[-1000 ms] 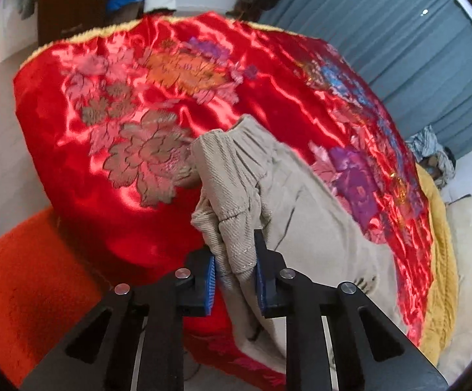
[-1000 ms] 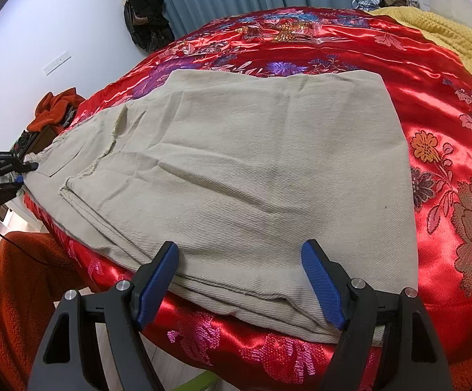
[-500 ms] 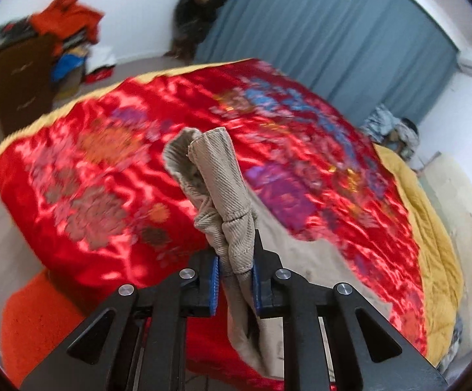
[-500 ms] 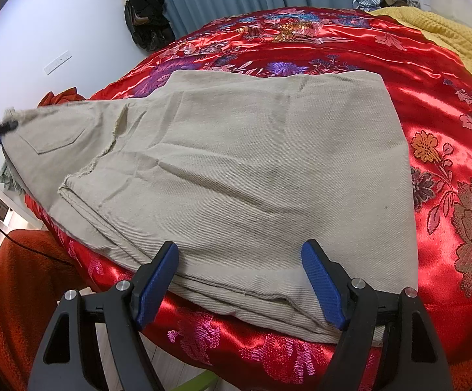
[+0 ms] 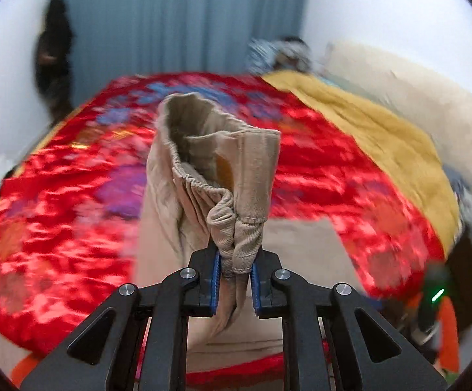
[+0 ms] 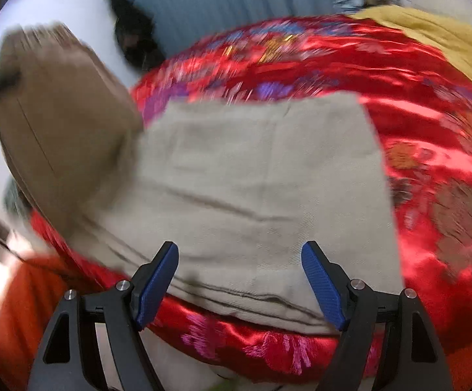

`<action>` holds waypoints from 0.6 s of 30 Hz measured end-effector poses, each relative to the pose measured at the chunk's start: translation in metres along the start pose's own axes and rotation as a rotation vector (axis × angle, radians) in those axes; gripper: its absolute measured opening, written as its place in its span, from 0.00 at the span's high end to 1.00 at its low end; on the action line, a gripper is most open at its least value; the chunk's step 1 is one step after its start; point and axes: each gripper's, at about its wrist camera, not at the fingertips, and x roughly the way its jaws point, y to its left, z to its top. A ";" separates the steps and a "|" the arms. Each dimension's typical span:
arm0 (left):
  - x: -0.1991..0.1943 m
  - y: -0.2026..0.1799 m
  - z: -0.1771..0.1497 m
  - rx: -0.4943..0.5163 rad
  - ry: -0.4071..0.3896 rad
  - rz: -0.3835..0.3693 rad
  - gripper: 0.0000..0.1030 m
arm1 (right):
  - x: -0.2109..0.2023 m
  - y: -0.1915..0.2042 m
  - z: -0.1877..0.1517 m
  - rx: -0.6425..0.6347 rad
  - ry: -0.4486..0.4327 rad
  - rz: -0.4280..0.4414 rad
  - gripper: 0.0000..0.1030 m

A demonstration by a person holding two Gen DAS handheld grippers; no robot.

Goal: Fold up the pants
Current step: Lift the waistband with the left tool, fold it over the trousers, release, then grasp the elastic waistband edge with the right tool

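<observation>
Left wrist view: the left gripper (image 5: 235,280) is clamped on the bunched elastic waistband of the beige corduroy pants (image 5: 216,169), holding that end up over the red floral satin bedspread (image 5: 56,195).

Right wrist view: the right gripper (image 6: 240,285) hovers with jaws spread, holding nothing, at the near edge of the pants' flat folded legs (image 6: 262,179). The raised waist end (image 6: 60,123) lies to its left, so I judge the fold will sweep rightward along the long axis.
</observation>
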 end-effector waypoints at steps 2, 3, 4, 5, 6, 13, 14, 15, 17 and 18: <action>0.027 -0.027 -0.010 0.052 0.058 -0.029 0.87 | -0.024 -0.018 0.006 0.090 -0.093 -0.032 0.25; 0.044 -0.043 -0.018 0.096 0.093 -0.034 0.87 | -0.036 -0.029 0.008 0.127 -0.146 -0.069 0.25; 0.055 -0.054 -0.026 0.129 0.118 -0.032 0.87 | -0.043 -0.036 0.010 0.144 -0.172 -0.094 0.25; 0.068 -0.066 -0.035 0.164 0.147 -0.026 0.87 | -0.050 -0.045 0.012 0.161 -0.202 -0.130 0.25; 0.080 -0.075 -0.044 0.194 0.176 -0.017 0.87 | -0.056 -0.055 0.013 0.180 -0.222 -0.166 0.25; 0.112 -0.106 -0.078 0.371 0.252 0.022 0.63 | -0.055 -0.091 0.007 0.342 -0.198 -0.175 0.25; 0.110 -0.111 -0.079 0.392 0.255 0.011 0.44 | -0.052 -0.090 0.007 0.338 -0.191 -0.170 0.25; 0.109 -0.117 -0.080 0.412 0.253 0.010 0.35 | -0.049 -0.088 0.008 0.329 -0.183 -0.164 0.25; 0.095 -0.131 -0.084 0.477 0.209 0.008 0.27 | -0.045 -0.083 0.010 0.310 -0.179 -0.152 0.25; 0.093 -0.133 -0.084 0.498 0.203 0.001 0.27 | -0.045 -0.084 0.010 0.308 -0.182 -0.147 0.25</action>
